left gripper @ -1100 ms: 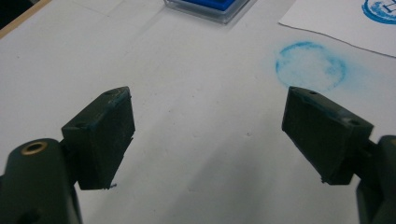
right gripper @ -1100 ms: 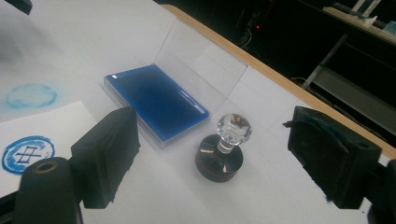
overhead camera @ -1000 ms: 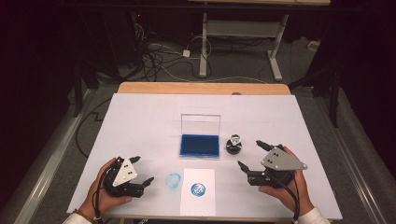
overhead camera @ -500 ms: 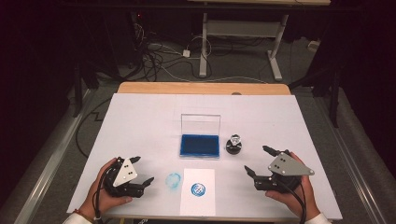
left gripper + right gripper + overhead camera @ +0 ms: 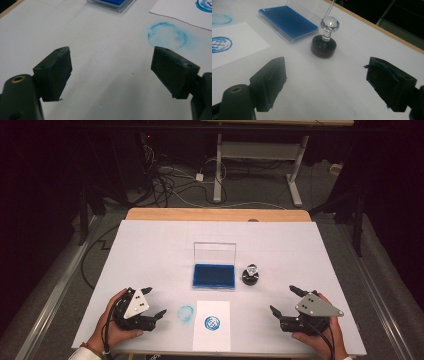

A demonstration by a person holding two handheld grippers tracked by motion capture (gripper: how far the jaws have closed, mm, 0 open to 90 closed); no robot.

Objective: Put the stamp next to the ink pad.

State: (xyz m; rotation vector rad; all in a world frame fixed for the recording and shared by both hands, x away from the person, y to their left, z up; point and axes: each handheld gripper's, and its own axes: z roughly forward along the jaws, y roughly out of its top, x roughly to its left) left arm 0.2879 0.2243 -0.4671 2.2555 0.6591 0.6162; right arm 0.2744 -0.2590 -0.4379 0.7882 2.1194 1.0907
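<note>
The left gripper (image 5: 154,303) rests low on the white table (image 5: 150,250) near its front left corner, held in the person's left hand (image 5: 112,325), and its jaws stand wide apart with nothing between them. In the left gripper view the two black pads frame bare tabletop, with a faint blue ring smudge (image 5: 167,35) on the table just beyond the right-hand pad. The right gripper (image 5: 284,299) sits near the front right of the table in the person's right hand (image 5: 320,337), its jaws likewise spread wide and empty. It points toward the stamp (image 5: 251,275), which stands upright on the table, apart from the gripper, with its clear faceted knob on top and a dark round base below. In the right gripper view the stamp (image 5: 324,40) stands ahead between the two pads, well clear of both. Just beside it to the left lies the blue ink pad (image 5: 214,276) with its clear lid raised behind it. In front of the ink pad lies a white sheet of paper (image 5: 212,335) bearing a round blue stamped mark (image 5: 213,322), and the ring smudge lies just left of the sheet.
</note>
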